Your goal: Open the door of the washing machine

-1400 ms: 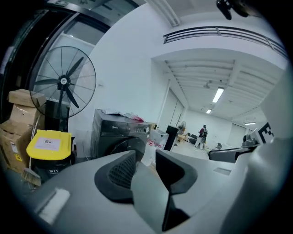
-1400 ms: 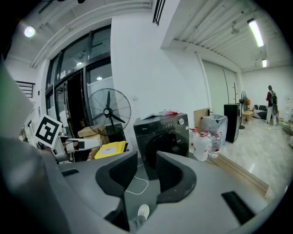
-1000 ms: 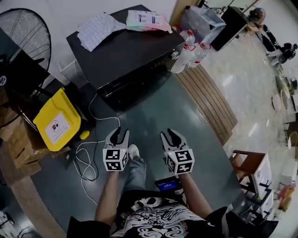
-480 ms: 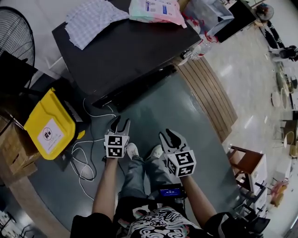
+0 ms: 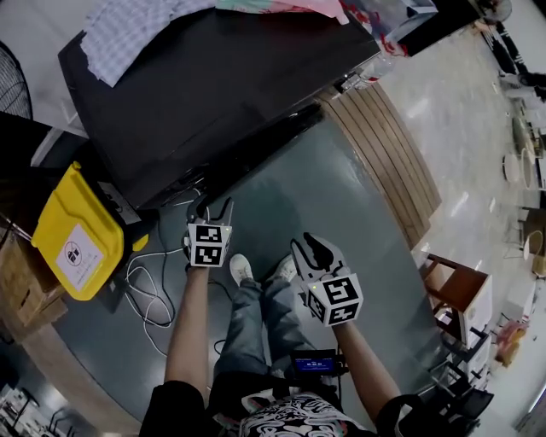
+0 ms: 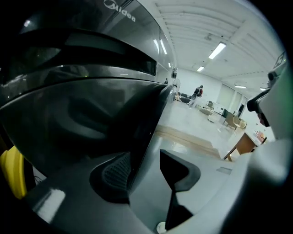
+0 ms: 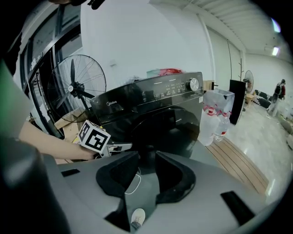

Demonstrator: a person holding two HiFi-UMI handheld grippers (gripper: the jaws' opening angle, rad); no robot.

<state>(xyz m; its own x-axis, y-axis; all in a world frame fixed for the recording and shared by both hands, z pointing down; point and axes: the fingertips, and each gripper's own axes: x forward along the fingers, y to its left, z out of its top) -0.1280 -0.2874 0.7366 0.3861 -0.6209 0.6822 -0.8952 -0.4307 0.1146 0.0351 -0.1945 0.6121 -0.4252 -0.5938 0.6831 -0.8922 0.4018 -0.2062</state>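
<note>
The black washing machine [image 5: 213, 85] fills the top of the head view, its round dark door [image 7: 167, 128] facing me. My left gripper [image 5: 215, 205] is low at the machine's front. In the left gripper view the door's [image 6: 91, 114] dark rim runs between the jaws of that gripper [image 6: 143, 157]; they are opening and the pads do not press on it. My right gripper [image 5: 309, 247] hangs back and to the right, short of the machine. Its jaws [image 7: 145, 157] are part open with nothing between them, and point at the door.
A yellow container [image 5: 72, 235] stands left of the machine, with a white cable [image 5: 145, 282] looped on the floor. A wooden platform [image 5: 384, 154] and water bottles [image 7: 215, 116] are to the right. A fan [image 7: 75, 87] stands at the far left. Cloth [image 5: 128, 26] lies on the machine's top.
Both grippers have come down and forward towards the machine. The left one has reached the door's front and its jaws have spread wider. The right one moved less.
</note>
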